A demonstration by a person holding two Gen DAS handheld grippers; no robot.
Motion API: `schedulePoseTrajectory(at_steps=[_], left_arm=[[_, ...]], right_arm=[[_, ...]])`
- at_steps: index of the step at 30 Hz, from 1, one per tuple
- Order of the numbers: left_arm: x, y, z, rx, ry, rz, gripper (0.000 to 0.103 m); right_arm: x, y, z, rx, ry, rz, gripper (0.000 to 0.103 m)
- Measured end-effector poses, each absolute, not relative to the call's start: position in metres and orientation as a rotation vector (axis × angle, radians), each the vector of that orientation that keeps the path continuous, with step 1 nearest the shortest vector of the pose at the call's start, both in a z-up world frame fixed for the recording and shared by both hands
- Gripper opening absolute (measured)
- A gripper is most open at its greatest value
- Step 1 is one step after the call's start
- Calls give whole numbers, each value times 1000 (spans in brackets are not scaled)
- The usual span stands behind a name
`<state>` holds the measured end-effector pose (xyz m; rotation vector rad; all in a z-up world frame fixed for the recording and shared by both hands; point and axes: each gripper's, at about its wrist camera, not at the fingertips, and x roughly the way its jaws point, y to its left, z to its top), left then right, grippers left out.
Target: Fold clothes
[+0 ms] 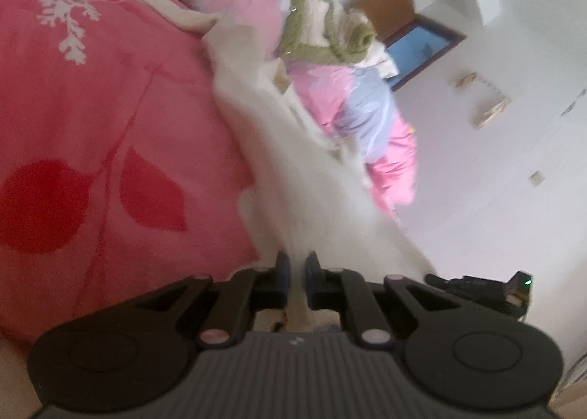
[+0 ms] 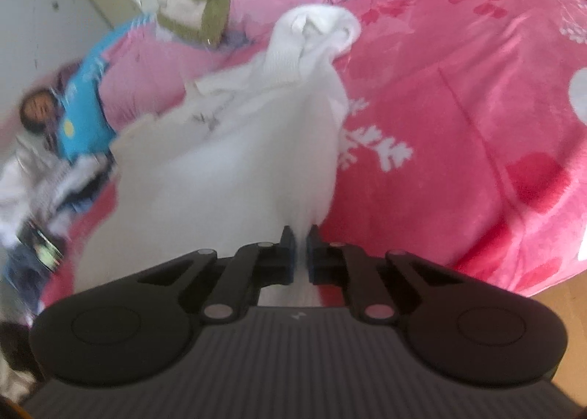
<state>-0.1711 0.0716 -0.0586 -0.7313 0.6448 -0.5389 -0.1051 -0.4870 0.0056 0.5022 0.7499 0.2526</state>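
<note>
A white garment (image 1: 293, 169) stretches over the pink bedspread (image 1: 102, 118), blurred by motion. In the left wrist view my left gripper (image 1: 296, 261) is shut on its near edge, with cloth pinched between the blue pads. The right wrist view shows the same white garment (image 2: 249, 147) running away from me, its ribbed end (image 2: 315, 30) bunched up far off. There my right gripper (image 2: 301, 235) is shut on another part of the edge, white fabric squeezed between its fingers. The other gripper's black body (image 1: 488, 290) shows at the lower right of the left wrist view.
A green and cream knit pile (image 1: 330, 34) lies on a pink and lilac quilt (image 1: 363, 103). A blue printed cushion (image 2: 84, 107) and loose clothes (image 2: 40, 191) lie at the bed's left side. Wooden floor (image 2: 565, 316) shows past the bed's edge. White wall (image 1: 495, 162) stands beyond.
</note>
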Motion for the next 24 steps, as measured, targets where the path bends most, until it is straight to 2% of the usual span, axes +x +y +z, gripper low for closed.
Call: schedulePoseTrajectory(at_steps=[11,24], left_arm=[[-172,82,-5,-836,477,-646,8],[-204,96,26,-836,389,-648,8]], right_arm=[[-113,-506,51,800,467,499,3],[-133,-511,73,844,317,639,4]])
